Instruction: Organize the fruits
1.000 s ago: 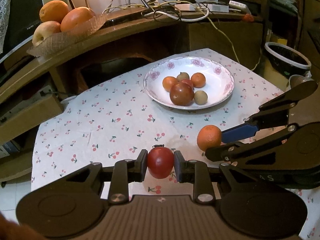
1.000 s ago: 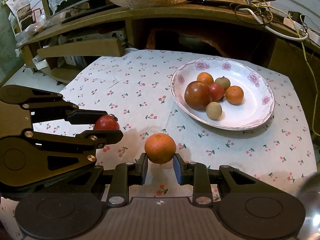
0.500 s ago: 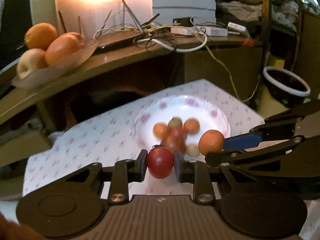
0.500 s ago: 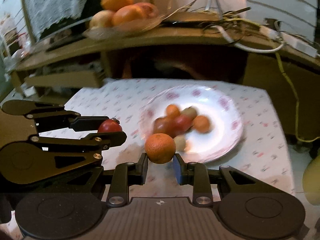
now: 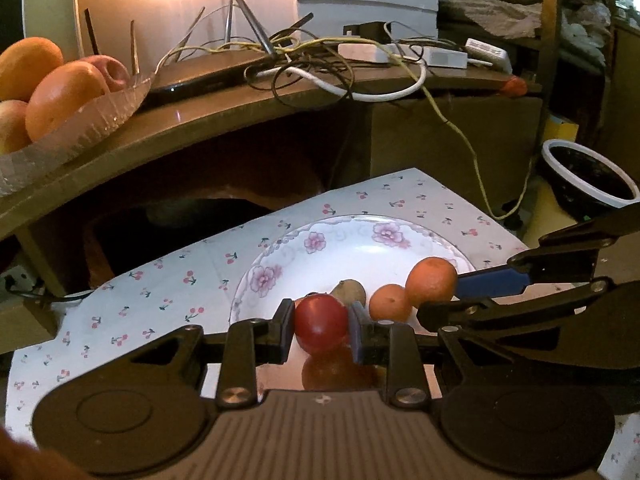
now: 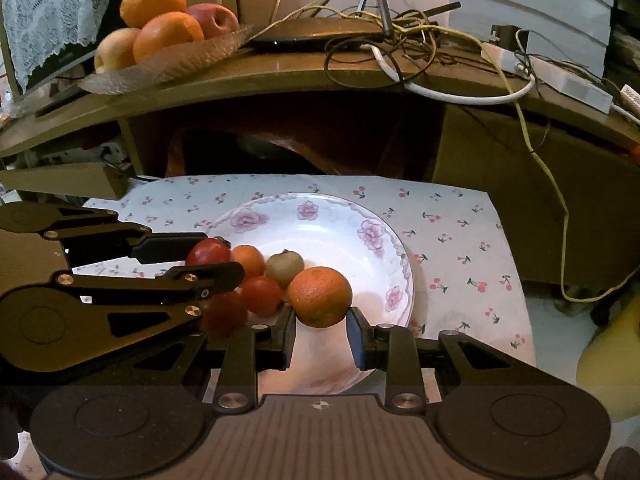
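My left gripper (image 5: 322, 330) is shut on a red tomato (image 5: 320, 322) and holds it over the near side of the white flowered plate (image 5: 352, 246). My right gripper (image 6: 320, 322) is shut on an orange (image 6: 320, 296) and holds it over the same plate (image 6: 340, 224). The orange also shows in the left wrist view (image 5: 431, 282), beside the tomato. The held tomato shows in the right wrist view (image 6: 208, 251). The plate holds a small orange (image 5: 390, 302), a brown kiwi-like fruit (image 6: 285, 266), a red tomato (image 6: 260, 295) and other fruit partly hidden by the grippers.
The plate sits on a cherry-print cloth (image 6: 452, 236) on a low table. Behind it a wooden shelf (image 6: 280, 76) carries a glass dish of oranges and apples (image 6: 160, 36), tangled cables (image 5: 320, 68) and a power strip. A dark bowl (image 5: 588, 176) stands at the right.
Both grippers have moved forward from over the cloth to over the plate, each still holding its fruit. The plate now lies right under the fingers.
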Tool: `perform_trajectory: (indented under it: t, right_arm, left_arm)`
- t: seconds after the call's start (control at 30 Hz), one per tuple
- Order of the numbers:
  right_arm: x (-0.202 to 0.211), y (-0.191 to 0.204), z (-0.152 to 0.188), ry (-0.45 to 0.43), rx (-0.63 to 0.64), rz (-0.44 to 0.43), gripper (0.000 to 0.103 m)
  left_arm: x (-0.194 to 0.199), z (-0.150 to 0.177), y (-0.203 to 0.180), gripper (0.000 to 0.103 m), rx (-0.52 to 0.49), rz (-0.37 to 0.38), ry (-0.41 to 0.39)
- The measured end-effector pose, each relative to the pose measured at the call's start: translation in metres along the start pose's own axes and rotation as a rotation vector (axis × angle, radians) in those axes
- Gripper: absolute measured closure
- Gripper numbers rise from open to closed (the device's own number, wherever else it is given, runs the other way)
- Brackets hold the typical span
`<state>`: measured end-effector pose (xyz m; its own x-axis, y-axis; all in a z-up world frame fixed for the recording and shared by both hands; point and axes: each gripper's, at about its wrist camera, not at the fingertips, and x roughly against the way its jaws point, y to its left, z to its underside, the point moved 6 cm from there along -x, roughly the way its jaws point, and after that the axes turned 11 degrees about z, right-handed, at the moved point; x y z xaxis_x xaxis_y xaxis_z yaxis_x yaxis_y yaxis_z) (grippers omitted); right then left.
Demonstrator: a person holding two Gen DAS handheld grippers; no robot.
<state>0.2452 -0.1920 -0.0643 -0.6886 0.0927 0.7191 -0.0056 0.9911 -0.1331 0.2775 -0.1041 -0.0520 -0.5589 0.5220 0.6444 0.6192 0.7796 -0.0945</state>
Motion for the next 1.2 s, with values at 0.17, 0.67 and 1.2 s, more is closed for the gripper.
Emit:
perform_trajectory:
  t: [0.17, 0.67, 1.2]
  right_arm:
    - [-0.009, -0.002, -0.003, 0.009, 0.005, 0.012, 0.069]
    - [-0.007, -0.015, -0.012, -0.018, -0.054, 0.011, 0.056]
    - [0.061, -0.014, 0.01, -0.044, -0.149, -0.023, 0.053]
  left_arm:
    - [-0.008, -0.001, 0.004, 0.07, 0.007, -0.01, 0.01]
    - [0.02, -0.004, 0.019, 0.061, 0.051, -0.038, -0.031]
    - [0.094, 0.058, -0.001, 0.045, 0.189, -0.082, -0.029]
